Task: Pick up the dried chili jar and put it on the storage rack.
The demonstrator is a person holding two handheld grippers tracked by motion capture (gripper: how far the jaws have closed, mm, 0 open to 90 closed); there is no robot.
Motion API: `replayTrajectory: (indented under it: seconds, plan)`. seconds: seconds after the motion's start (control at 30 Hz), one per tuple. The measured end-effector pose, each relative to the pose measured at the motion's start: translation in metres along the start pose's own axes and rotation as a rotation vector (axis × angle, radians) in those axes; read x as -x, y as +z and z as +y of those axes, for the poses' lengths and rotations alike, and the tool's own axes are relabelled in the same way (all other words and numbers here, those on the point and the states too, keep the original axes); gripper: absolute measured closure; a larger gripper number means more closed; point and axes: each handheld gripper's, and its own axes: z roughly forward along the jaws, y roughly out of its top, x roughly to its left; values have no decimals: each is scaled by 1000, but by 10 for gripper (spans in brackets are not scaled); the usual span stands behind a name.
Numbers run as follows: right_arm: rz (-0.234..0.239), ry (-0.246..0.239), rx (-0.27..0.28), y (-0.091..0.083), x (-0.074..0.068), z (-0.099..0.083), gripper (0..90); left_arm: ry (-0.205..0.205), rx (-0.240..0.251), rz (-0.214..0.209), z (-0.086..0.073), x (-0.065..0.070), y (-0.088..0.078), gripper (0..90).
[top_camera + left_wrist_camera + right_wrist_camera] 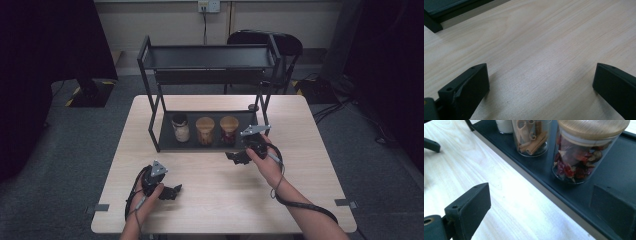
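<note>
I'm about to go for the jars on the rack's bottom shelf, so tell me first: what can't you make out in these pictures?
- White-filled jar: cut off by the top edge in the right gripper view; too small in the high view to tell its contents.
- Cinnamon jar: lid cut off by the same edge.
- Top shelf: its surface is too dark in the high view.
- Right gripper: the hand hides part of its jaws in the high view.

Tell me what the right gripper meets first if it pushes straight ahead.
Probably the glass jar of red dried pieces with a wooden lid, standing on the black shelf tray ahead of the open right gripper; depth is uncertain.
</note>
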Motion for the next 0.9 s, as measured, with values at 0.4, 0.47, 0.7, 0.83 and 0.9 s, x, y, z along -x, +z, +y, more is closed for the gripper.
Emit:
replayTrajectory:
  seconds: [0.4, 0.47, 0.7, 0.83, 0.9]
  plan:
    - [32, -9, -6, -14, -1, -18, 29, 0, 0, 0, 0, 0, 0, 2]
    - [30, -13, -9, -17, 0, -21, 30, 0, 0, 0, 0, 0, 0, 2]
    - [38, -1, -3, -26, 4, -31, 29, 0, 0, 0, 0, 0, 0, 2]
    - [44, 5, 1, -30, 4, -35, 29, 0, 0, 0, 0, 0, 0, 2]
    - [48, 7, 3, -32, 4, -37, 29, 0, 0, 0, 0, 0, 0, 2]
